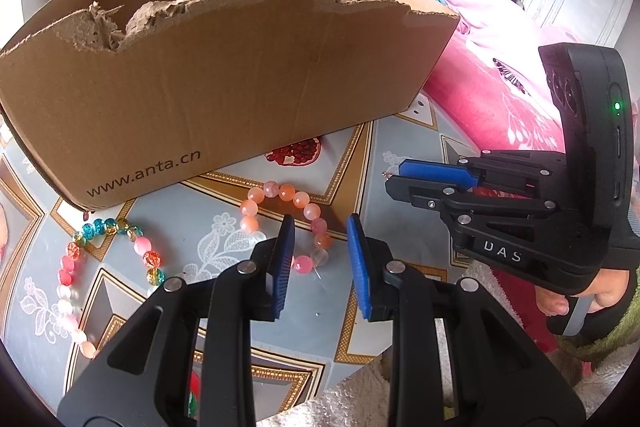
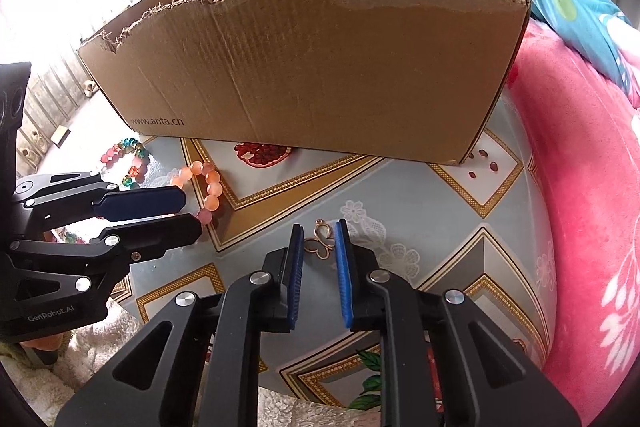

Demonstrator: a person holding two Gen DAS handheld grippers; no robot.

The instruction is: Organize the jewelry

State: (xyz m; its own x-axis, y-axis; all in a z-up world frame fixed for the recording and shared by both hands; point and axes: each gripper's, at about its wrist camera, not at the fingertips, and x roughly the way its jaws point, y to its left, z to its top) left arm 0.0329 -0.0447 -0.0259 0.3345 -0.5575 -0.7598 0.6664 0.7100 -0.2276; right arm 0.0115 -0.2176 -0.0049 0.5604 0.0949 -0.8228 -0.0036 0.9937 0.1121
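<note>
A gold butterfly pendant (image 2: pixel 320 245) is bracketed by the right tongs (image 2: pixel 319 247), pads not visibly pressing; the left tongs (image 1: pixel 320 247) are held open above a peach bead bracelet (image 1: pixel 288 223) on the worktop (image 2: pixel 400 195).

frames: black angular link arms, round silver pivot pins, small screws
pads (image 2: pixel 343 279): blue, ribbed, flat
left gripper (image 2: pixel 192 211): white "GenRobot.AI" lettering on body
right gripper (image 1: pixel 394 177): white "DAS" lettering, green light on upright black housing, grey trigger
</note>
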